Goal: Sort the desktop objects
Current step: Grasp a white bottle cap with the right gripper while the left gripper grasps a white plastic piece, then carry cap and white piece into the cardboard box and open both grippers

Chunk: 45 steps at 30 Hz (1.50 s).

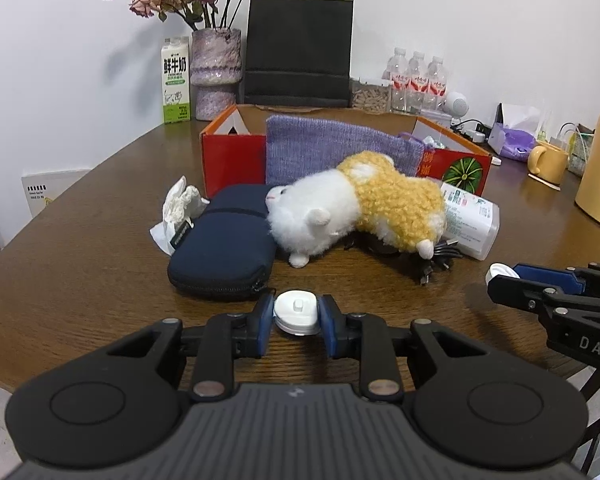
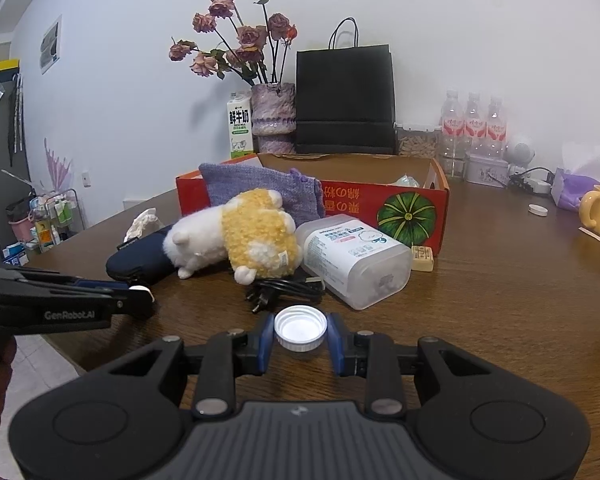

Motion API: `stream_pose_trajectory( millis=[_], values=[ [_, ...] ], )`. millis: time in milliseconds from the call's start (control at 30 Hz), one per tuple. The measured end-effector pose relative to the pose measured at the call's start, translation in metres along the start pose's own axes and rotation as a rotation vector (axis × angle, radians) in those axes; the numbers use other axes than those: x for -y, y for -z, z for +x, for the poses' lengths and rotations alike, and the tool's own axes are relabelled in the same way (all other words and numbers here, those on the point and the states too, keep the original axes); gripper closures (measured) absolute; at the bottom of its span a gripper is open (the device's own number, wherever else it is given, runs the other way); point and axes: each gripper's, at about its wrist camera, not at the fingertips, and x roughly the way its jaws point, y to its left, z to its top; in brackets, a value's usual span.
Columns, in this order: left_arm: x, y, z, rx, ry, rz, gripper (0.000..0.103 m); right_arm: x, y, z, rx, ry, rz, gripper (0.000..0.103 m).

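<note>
Both grippers work near the front edge of a brown wooden table [image 2: 499, 300], each clenched on a small white piece: the left gripper [image 1: 296, 316] grasps a white flip-top cap [image 1: 296, 312] between its blue pads, and the right gripper [image 2: 300, 334] grasps a ribbed white screw lid [image 2: 300, 327], hollow side up. Each is held just above the table top, and the other gripper shows at the side of each wrist view. Behind them, toward the middle of the table, the unsorted items lie in a heap: a yellow-and-white plush toy [image 1: 359, 204] sprawled over a dark blue pouch [image 1: 224, 240], a coiled black cable [image 2: 284, 288] and a plastic wipes tub [image 2: 355, 256] on its side, with a crumpled tissue [image 1: 180, 204] beside the pouch. A purple knitted bag [image 1: 331, 152] leans against the open red cardboard box [image 2: 411, 208] farther back, which looks the likely place for the sorted things. To finish this step well, each piece would need to be lifted clear of the plush toy before it crosses the heap, kept level so the shallow lid does not slip from the pads, and let go only once it is past the near wall of the box. One arm at a time seems wiser, since the two stand near each other.
</note>
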Motion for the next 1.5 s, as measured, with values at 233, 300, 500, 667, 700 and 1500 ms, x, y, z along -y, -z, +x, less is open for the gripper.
stream_pose_trajectory(
  millis=[233,300,500,667,700,1500],
  values=[
    [0.001,-0.005,-0.012,0.046,0.026,0.005,0.077,0.001,-0.004,-0.004,0.018,0.009,0.002,0.076],
    [0.002,-0.009,-0.017,0.073,0.032,0.016,0.077,0.003,-0.008,-0.005,0.031,0.013,-0.001,0.076],
    [0.001,-0.04,-0.021,0.18,0.036,0.015,0.077,0.012,-0.038,-0.004,0.107,0.046,-0.026,0.076],
    [-0.001,-0.076,-0.01,0.26,0.037,0.004,0.077,0.024,-0.079,0.008,0.188,0.076,-0.039,0.076],
    [-0.002,-0.083,-0.006,0.274,0.039,-0.002,0.077,0.027,-0.087,0.012,0.2,0.079,-0.035,0.076],
    [-0.012,-0.168,0.161,0.149,-0.054,-0.069,0.077,0.056,-0.155,0.175,0.082,-0.03,0.073,0.076]
  ],
)
